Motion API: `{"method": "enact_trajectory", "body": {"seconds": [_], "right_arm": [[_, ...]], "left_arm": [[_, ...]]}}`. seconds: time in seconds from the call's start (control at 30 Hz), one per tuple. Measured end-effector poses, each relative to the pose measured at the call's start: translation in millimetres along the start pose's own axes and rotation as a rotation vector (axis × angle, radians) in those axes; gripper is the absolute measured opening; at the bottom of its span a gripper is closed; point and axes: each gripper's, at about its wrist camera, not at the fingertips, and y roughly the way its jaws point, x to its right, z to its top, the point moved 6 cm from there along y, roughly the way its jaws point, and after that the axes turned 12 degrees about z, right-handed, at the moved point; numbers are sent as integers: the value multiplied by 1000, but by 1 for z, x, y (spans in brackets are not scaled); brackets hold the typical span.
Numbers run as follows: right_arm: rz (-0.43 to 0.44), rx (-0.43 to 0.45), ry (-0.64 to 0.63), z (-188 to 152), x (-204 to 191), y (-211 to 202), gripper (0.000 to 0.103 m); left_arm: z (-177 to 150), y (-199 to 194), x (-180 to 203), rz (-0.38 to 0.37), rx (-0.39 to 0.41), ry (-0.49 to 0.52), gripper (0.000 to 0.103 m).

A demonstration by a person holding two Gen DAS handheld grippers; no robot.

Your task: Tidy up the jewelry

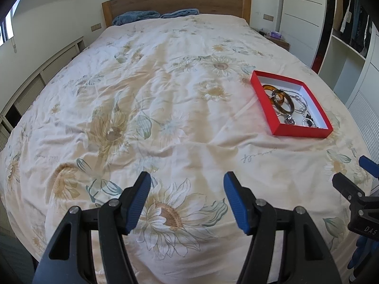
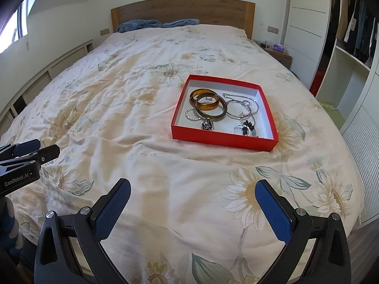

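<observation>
Both grippers hover over the near end of the bed, nearest of all to the cameras. In its own view the left gripper (image 1: pixel 187 184) sits at 6 o'clock, its blue-padded fingers (image 1: pixel 139 201) spread wide with only bedding between them. In the right wrist view the right gripper (image 2: pixel 193 193) also sits at 6 o'clock, its jaws likewise spread wide and holding nothing. Each shows at the edge of the other's picture: the right one at 4 o'clock in the left view, the left one at 9 o'clock in the right view.

Largest is the bed, whose sunflower-print cover (image 2: pixel 142 99) fills most of both views and lies rumpled. A wooden headboard (image 2: pixel 182 11) stands at 12 o'clock, with blue folded towels (image 2: pixel 139 24) against it. An open wardrobe (image 2: pixel 350 37) of hanging clothes is at 2 o'clock.

On the cover lies a shallow red box (image 2: pixel 223 140), at 3 o'clock in the left view and just right of centre in the right view, well apart from both grippers. Inside it, amber bangles (image 2: pixel 209 105) overlap toward the left, silver bracelets and chains (image 2: pixel 244 110) tangle beside them, and a dark beaded piece (image 2: pixel 247 124) lies near the front wall.
</observation>
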Motion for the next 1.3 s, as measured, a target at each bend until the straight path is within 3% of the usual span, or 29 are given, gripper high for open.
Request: {"method": "enact_trajectory", "body": {"seconds": [1.3], "right_arm": [[8, -18, 11, -4, 2, 9, 103]], "left_arm": [[-5, 9, 0, 2, -23, 5, 62]]}}
